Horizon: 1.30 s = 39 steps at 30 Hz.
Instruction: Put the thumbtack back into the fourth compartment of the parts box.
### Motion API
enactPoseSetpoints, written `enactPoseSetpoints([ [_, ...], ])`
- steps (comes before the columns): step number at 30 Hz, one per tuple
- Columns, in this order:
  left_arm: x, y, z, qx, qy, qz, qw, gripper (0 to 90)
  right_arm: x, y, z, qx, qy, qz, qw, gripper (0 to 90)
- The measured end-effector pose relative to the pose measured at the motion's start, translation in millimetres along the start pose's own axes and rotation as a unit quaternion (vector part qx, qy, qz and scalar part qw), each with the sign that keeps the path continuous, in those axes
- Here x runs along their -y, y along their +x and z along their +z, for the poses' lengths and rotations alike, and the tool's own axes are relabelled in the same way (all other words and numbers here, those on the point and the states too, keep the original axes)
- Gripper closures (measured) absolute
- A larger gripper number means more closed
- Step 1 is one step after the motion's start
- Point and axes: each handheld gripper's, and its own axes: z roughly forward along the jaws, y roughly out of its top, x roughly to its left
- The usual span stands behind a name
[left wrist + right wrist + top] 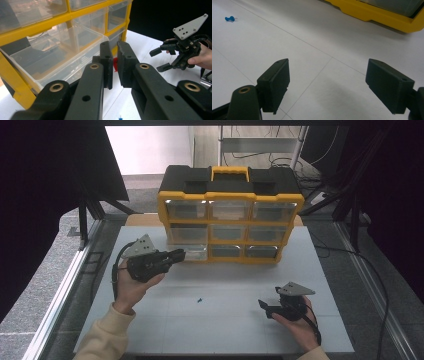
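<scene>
A yellow and black organizer (pixel 231 197) with clear drawers stands at the back of the white table. Its bottom-left drawer (pixel 72 47) is pulled out part way. My left gripper (pixel 180 254) hovers at that drawer's front, above its open top (pixel 113 47). Its jaws are nearly closed on a small red thing (pixel 115 64), which looks like a pushpin. A blue pushpin (pixel 199 300) lies on the table, also in the right gripper view (pixel 229 18). My right gripper (pixel 264 309) is held low at the front right, open and empty (pixel 328 67).
The table (pixel 225 330) is white, with thin seams. Metal rails run along its left and right sides. The organizer's yellow base (pixel 384 16) lies ahead of the right gripper. The right gripper (pixel 158 60) also appears in the left gripper view, with a grey plate on top.
</scene>
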Motion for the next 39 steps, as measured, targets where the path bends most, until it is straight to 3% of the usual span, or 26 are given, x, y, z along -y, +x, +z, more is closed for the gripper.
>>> enactPoseSetpoints([
  [9,-8.0,6.1,2.6,0.003,-0.015,-0.01,0.9998,82.9,-0.4,-0.4,-1.3,-0.001,-0.005,0.001,1.0,19.4],
  [17,-25.1,8.8,6.2,-0.01,-0.013,0.002,0.9999,82.9,-0.8,-1.1,-3.5,-0.007,-0.005,0.0,1.0,19.4],
  [24,-32.1,16.5,8.6,-0.023,-0.018,-0.001,0.9996,82.9,-0.8,0.3,-2.9,-0.001,-0.011,0.004,0.9999,19.4],
  [33,-35.1,40.3,29.4,-0.051,-0.004,-0.027,0.9983,82.8,-1.0,0.5,-3.1,-0.001,-0.011,0.002,0.9999,19.3],
  [37,-30.7,48.7,40.5,-0.052,0.002,-0.047,0.9975,81.9,-0.8,0.8,-3.4,-0.003,-0.013,0.0,0.9999,19.3],
  [39,-28.3,48.5,42.1,-0.045,-0.005,-0.048,0.9978,73.9,-0.6,0.5,-3.7,-0.003,-0.013,0.0,0.9999,19.3],
])
